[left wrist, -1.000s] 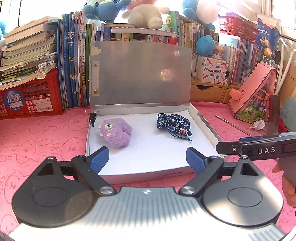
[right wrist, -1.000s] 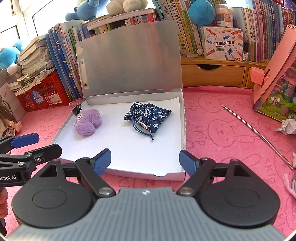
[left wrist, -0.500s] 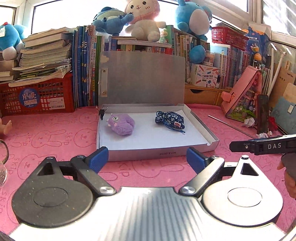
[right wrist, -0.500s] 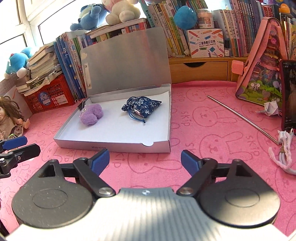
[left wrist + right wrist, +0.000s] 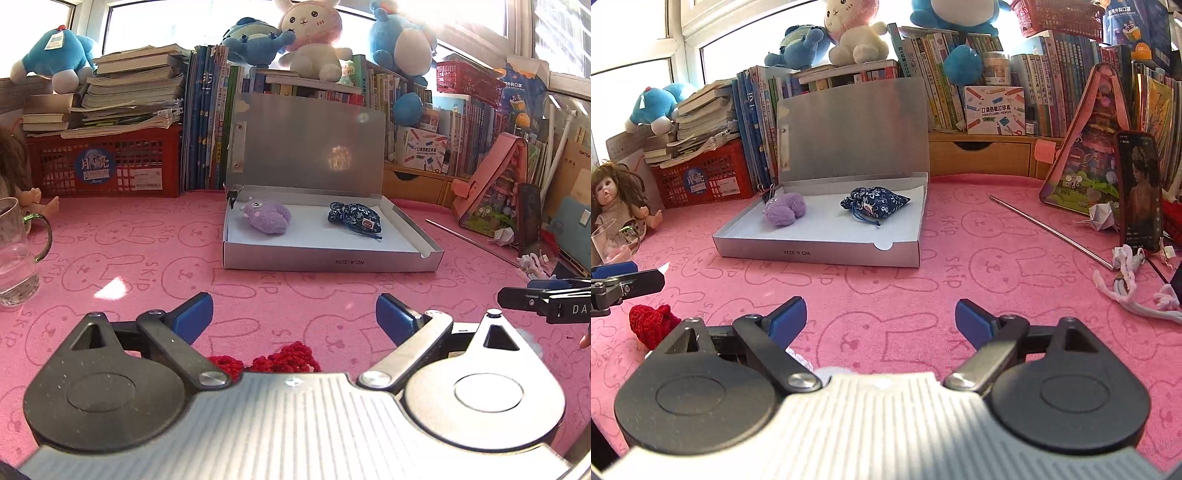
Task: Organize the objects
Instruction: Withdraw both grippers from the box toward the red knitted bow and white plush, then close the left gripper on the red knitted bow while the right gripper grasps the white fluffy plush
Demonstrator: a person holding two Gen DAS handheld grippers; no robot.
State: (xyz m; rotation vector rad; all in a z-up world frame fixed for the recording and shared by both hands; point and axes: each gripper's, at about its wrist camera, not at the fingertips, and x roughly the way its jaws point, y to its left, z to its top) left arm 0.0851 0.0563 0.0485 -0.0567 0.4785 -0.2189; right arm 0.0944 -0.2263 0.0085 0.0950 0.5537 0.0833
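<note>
A silver box [image 5: 332,260] [image 5: 812,253] lies on the pink mat with its lid standing up. Inside it rest a purple plush [image 5: 267,219] [image 5: 783,210] on the left and a blue flowered pouch [image 5: 354,218] [image 5: 873,203] on the right. My left gripper [image 5: 293,314] hovers well short of the box, its jaws opening with nothing between the pads. A red knitted piece [image 5: 280,360] [image 5: 652,325] lies on the mat just under it. My right gripper [image 5: 881,315] stands open and empty beside the left one, with a bit of white knit half hidden at its base.
A glass mug [image 5: 16,254] and a doll [image 5: 613,199] stand at the left. At the right lie a metal rod [image 5: 1049,229], a white cord [image 5: 1126,280], a propped phone [image 5: 1139,192] and a pink toy house [image 5: 1086,162]. Books and a red basket [image 5: 107,162] line the back.
Both grippers have drawn back from the box, which now looks smaller and farther off. The red knitted piece has come into view under the left gripper.
</note>
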